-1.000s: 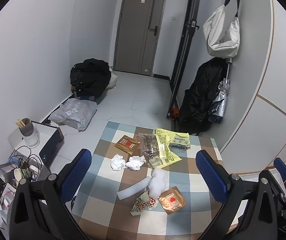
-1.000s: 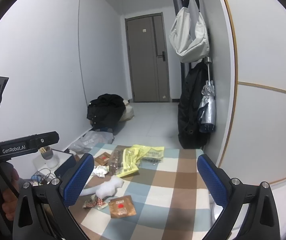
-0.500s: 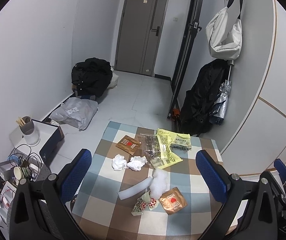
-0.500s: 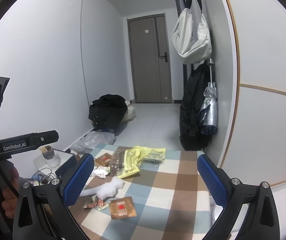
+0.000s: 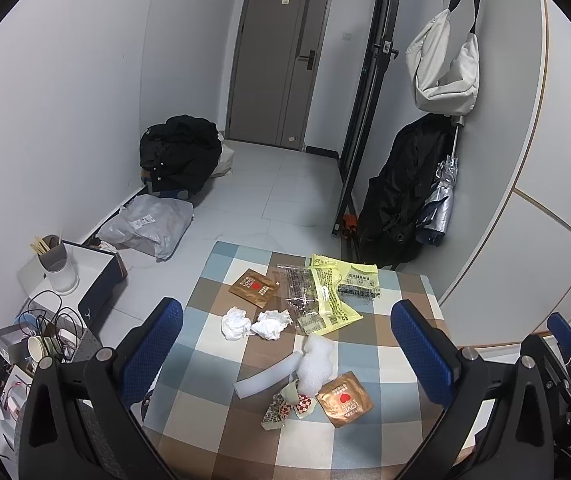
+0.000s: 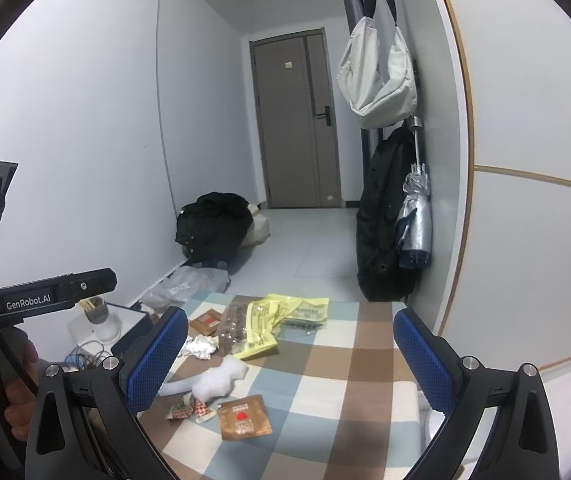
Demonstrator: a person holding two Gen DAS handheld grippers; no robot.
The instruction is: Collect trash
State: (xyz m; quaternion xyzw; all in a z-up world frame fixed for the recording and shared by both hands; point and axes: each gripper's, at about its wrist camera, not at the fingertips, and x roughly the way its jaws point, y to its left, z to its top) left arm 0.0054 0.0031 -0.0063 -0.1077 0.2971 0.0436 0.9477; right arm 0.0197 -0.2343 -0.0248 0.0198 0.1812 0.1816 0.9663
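Trash lies on a checked tablecloth (image 5: 381,364): two crumpled tissues (image 5: 236,322), a brown sachet (image 5: 254,287), a second brown sachet (image 5: 344,398), yellow wrappers (image 5: 331,298), a clear wrapper (image 5: 301,296), white foam pieces (image 5: 317,362) and small checked wrappers (image 5: 281,410). My left gripper (image 5: 287,340) hangs open and empty above the table. My right gripper (image 6: 291,350) is open and empty, held above the table's right side. The same trash shows in the right wrist view: yellow wrappers (image 6: 281,314), foam (image 6: 215,380), sachet (image 6: 244,422).
A low side table (image 5: 85,276) with a white cup (image 5: 59,270), cables and boxes stands left of the table. A grey parcel bag (image 5: 149,228) and black clothes (image 5: 179,152) lie on the floor. A black coat (image 5: 401,188), umbrella and white bag (image 5: 443,76) hang at right.
Both grippers have shifted slightly; the view has drifted a little, with the table sitting marginally lower and farther. Nothing on the table has moved.
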